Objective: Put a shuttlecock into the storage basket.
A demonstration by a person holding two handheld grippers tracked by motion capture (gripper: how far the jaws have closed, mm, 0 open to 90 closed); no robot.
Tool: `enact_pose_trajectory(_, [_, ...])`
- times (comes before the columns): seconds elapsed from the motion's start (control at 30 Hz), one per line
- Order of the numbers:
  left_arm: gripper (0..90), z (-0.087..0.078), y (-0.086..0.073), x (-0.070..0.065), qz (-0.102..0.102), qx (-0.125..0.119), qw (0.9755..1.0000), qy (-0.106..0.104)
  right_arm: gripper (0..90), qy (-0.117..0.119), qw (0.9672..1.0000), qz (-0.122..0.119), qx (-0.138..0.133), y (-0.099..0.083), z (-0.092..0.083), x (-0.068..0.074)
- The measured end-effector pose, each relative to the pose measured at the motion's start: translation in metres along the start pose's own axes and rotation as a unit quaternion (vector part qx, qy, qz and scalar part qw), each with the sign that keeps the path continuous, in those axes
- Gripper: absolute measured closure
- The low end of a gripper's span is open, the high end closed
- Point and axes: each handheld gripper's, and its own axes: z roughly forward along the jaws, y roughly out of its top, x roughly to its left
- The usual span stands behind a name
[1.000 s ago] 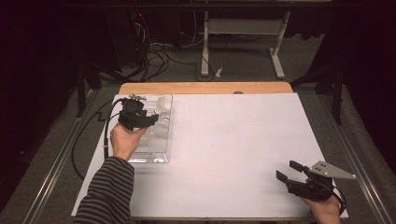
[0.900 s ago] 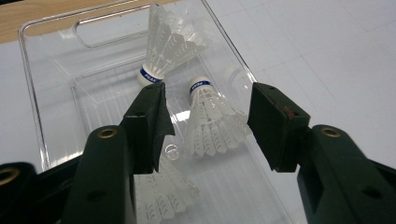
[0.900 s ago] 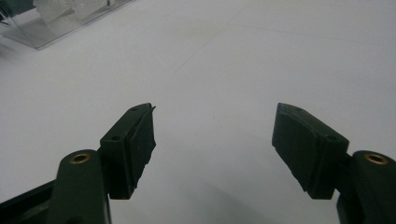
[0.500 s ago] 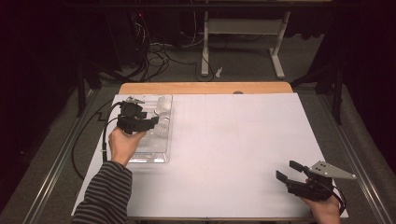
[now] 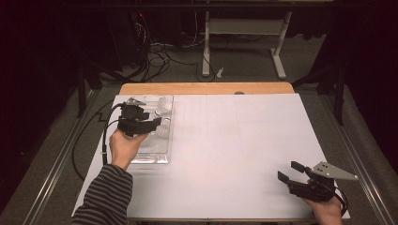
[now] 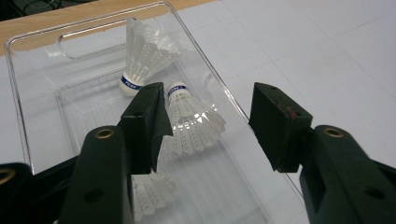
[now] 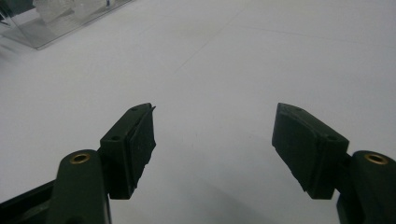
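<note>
A clear plastic tray point(image 5: 151, 157) lies at the table's left with white shuttlecocks in it. In the left gripper view one shuttlecock point(image 6: 142, 56) rests near the tray's handle end, a second point(image 6: 191, 122) lies in the middle, and a third point(image 6: 150, 193) shows lower down. My left gripper point(image 6: 210, 123) hovers over the tray with its jaws open; the middle shuttlecock lies beyond and below them, partly hidden by the left jaw, and no pad touches it. In the high view the left gripper point(image 5: 157, 123) points right across the tray. My right gripper point(image 5: 288, 170) stands open over the bare table, holding nothing.
A white sheet point(image 5: 234, 140) covers the table, with a wooden strip point(image 5: 206, 88) along the far edge. The tray's corner point(image 7: 46, 32) shows far off in the right gripper view. Cables and a stand's legs point(image 5: 244, 51) lie on the floor beyond.
The left hand and its gripper have shifted slightly toward the near side over the tray. The right gripper has stayed put.
</note>
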Motion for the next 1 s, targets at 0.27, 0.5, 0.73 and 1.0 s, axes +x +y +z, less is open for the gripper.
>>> enact_pose_trajectory(0.27, [47.4, -0.006, -0.005, -0.003, 0.006, -0.006, 0.9999, -0.01, 30.3, 0.0, 1.0, 0.0, 0.0, 0.0, 0.0, 0.0])
enact_pose_trajectory(0.5, [47.2, -0.01, -0.006, -0.006, 0.009, -0.011, 0.9998, -0.015, 30.4, 0.0, 1.0, -0.001, 0.0, 0.0, 0.0, 0.0])
enact_pose_trajectory(0.73, [45.6, -0.013, -0.006, -0.012, 0.013, -0.011, 0.9997, -0.017, 30.3, 0.0, 1.0, 0.0, -0.001, 0.0, 0.0, 0.0])
enact_pose_trajectory(1.0, [43.6, -0.019, -0.008, -0.015, 0.019, -0.014, 0.9996, -0.017, 30.3, 0.0, 1.0, 0.001, 0.0, 0.0, 0.0, 0.0])
